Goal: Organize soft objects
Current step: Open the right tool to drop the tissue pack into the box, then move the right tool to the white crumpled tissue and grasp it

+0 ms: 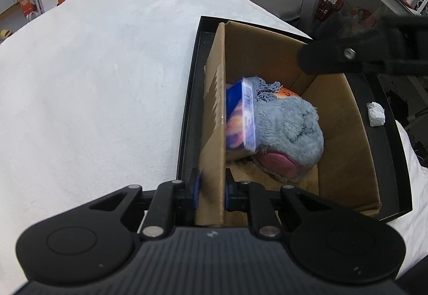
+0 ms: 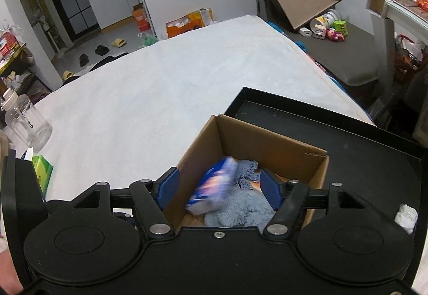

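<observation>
- Left gripper [image 1: 211, 192] clamped on the left wall of the box [image 1: 345, 139].
- Right gripper [image 2: 219, 188] spread wide above the box, holding nothing.
- Plush [image 1: 289, 129], packet [image 1: 239, 118] and cloth [image 1: 263, 89] lie inside the box.
- Box sits in the black tray [image 1: 390, 150], at the bed's [image 1: 107, 80] right edge.

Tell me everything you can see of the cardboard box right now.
The cardboard box is plain brown corrugated card, open-topped, standing upright in a black tray on the white bed. Its left wall is pinched by the left gripper. Inside lie a grey plush, a blue printed packet leaning on that wall, and grey-blue knit cloth. The right gripper hangs open above it.
</observation>
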The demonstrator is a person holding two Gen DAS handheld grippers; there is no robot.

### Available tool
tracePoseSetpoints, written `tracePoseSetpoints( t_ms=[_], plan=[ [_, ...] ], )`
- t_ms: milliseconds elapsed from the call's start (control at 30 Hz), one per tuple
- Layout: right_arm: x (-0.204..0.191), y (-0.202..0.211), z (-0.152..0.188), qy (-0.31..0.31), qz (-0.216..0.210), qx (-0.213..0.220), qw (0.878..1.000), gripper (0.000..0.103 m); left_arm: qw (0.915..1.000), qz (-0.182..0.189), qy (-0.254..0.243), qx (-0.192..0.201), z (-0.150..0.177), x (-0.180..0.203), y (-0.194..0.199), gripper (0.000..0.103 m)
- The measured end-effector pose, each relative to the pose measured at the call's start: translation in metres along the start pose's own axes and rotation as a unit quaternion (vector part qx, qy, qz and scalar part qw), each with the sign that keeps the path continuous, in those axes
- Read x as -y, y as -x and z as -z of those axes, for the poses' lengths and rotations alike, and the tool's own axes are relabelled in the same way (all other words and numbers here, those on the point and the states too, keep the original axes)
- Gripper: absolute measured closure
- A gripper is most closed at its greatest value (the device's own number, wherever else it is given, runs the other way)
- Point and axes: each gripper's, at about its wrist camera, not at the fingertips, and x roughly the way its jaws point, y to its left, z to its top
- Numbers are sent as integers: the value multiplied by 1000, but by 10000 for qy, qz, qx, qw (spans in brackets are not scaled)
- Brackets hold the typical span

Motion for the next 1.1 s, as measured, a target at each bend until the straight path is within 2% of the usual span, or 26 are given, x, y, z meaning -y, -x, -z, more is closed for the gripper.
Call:
tracePoseSetpoints(
  t_ms=[467,700,867,1100],
  plan=[
    [37,21,33,-470,337,37,9983,37,9998,-139,-143,59,0,7,8,87],
    [53,28,47,-654,531,103,9964,37,9995,-204,-222,27,-1,12,8,82],
    [63,31,56,-714,706,186,9948,30,9992,-309,-267,14,-3,16,9,64],
    [79,33,66,-845,812,293,9927,26,9983,-419,-408,3,-6,24,8,48]
  ],
)
